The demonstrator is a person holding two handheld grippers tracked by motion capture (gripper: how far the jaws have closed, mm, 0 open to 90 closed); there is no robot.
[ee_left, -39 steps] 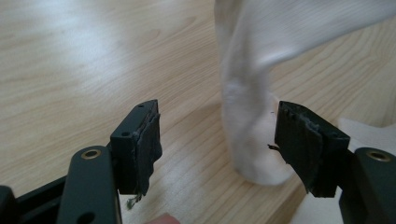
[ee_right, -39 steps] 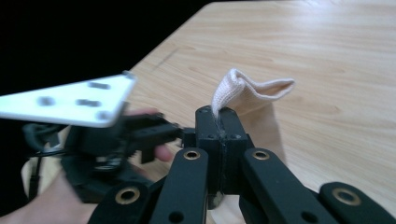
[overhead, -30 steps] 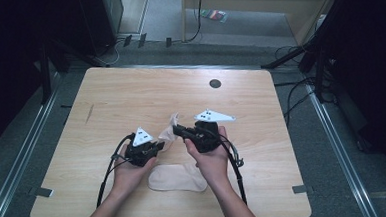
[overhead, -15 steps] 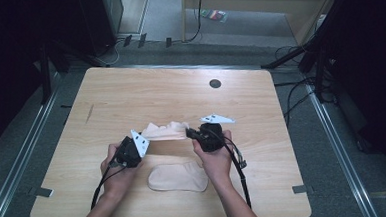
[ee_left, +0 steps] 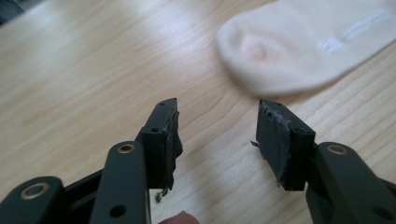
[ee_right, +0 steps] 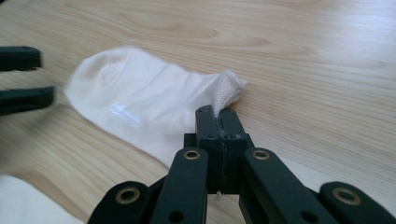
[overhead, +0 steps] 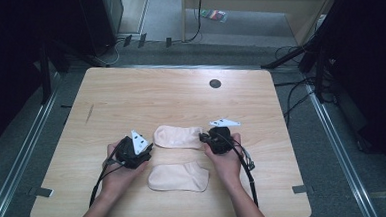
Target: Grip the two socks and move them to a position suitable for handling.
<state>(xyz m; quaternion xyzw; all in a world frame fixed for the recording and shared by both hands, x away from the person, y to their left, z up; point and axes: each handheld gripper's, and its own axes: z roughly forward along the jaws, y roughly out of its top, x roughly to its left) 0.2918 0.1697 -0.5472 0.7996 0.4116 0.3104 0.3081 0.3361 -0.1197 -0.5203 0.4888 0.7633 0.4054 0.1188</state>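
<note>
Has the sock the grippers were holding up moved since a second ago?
Yes. The sock has come down flat onto the table, just beyond the other sock.

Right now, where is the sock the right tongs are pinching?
In the high view, the upper sock lies flat between the left tongs and right tongs, just beyond the second sock.

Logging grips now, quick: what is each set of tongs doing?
Left tongs: just opened, nothing between them.
Right tongs: shut on the far sock's edge.
</note>
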